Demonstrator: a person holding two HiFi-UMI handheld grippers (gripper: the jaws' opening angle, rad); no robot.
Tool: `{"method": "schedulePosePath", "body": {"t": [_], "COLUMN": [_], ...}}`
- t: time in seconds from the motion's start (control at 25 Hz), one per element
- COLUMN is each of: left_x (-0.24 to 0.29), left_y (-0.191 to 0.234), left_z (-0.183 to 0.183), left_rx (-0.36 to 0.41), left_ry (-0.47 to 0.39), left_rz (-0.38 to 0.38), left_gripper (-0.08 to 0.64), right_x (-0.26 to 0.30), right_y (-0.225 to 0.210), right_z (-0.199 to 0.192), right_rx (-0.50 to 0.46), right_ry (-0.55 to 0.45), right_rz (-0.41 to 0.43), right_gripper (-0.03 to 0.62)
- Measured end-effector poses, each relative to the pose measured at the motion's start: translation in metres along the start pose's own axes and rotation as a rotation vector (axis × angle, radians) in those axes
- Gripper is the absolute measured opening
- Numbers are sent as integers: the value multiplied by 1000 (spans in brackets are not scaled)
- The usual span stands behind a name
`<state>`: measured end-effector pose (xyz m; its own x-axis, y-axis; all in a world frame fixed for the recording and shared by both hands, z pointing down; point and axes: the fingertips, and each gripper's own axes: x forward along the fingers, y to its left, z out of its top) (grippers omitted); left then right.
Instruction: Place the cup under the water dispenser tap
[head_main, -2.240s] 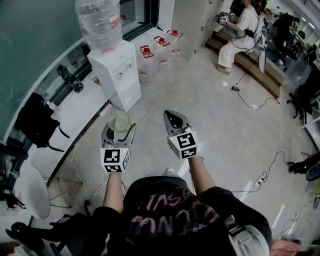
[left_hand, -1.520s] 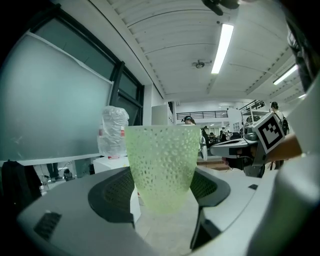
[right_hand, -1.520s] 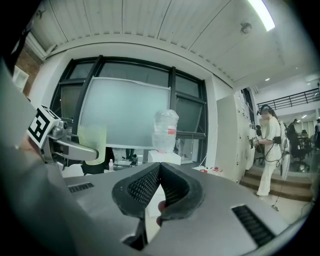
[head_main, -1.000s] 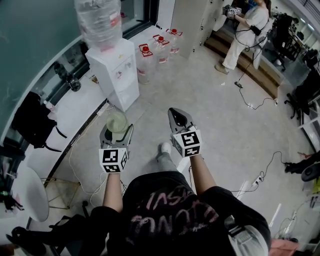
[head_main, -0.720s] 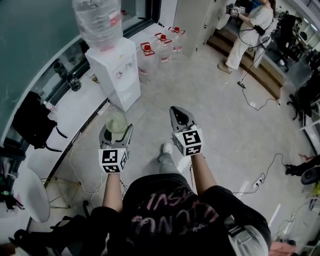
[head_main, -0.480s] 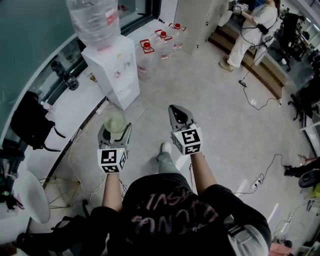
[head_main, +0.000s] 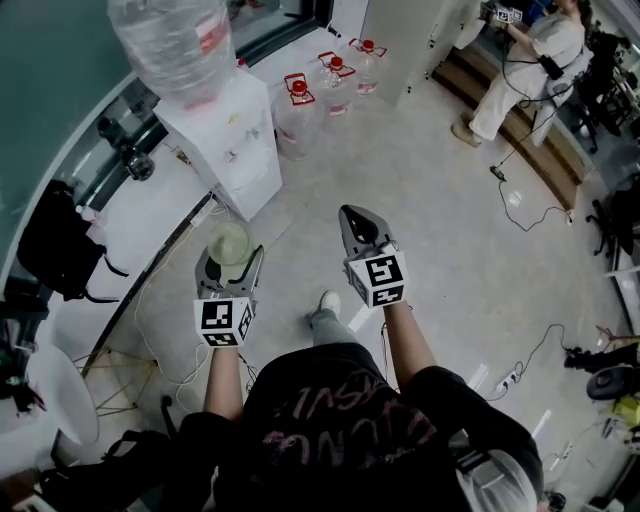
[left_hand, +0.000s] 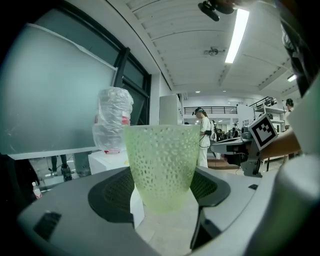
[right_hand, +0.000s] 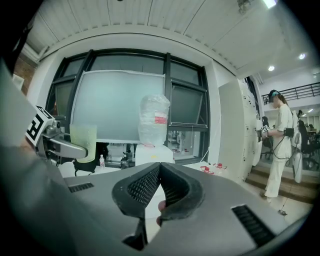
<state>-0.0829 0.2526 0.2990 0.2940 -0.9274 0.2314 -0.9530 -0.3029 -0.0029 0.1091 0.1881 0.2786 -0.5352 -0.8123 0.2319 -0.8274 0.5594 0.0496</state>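
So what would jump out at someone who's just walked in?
Probably the pale green dimpled cup, held upright between the jaws of the left gripper, low and left of centre in the head view. Ahead of it, at the upper left, stands the white water dispenser with a big clear bottle upended on top. The right gripper is level with the left one, jaws together and holding nothing.

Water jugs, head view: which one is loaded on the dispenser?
The clear jug inverted on top of the white dispenser, at the upper left. The other three stand upright on the floor beside it, red caps on.
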Motion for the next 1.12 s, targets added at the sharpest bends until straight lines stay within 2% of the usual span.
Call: {"method": "schedulePosePath", "body": {"t": [0.48, 0.84, 1.12], "left_x": [98, 125, 149], "left_y": [-2, -6, 11], "left_z": [19, 18, 17], "left_rx": [-13, -10, -31], "left_ry": [28, 49, 49], "left_rz": [87, 96, 101], "left_gripper": [349, 350, 350], "right_x": [73, 96, 120], "right_y": [-85, -100, -107], "right_z": [4, -1, -1], "right_rx": [-4, -8, -29], "right_ry": [14, 26, 39], "right_rz": [96, 138, 138], "right_gripper": [14, 14, 14]}}
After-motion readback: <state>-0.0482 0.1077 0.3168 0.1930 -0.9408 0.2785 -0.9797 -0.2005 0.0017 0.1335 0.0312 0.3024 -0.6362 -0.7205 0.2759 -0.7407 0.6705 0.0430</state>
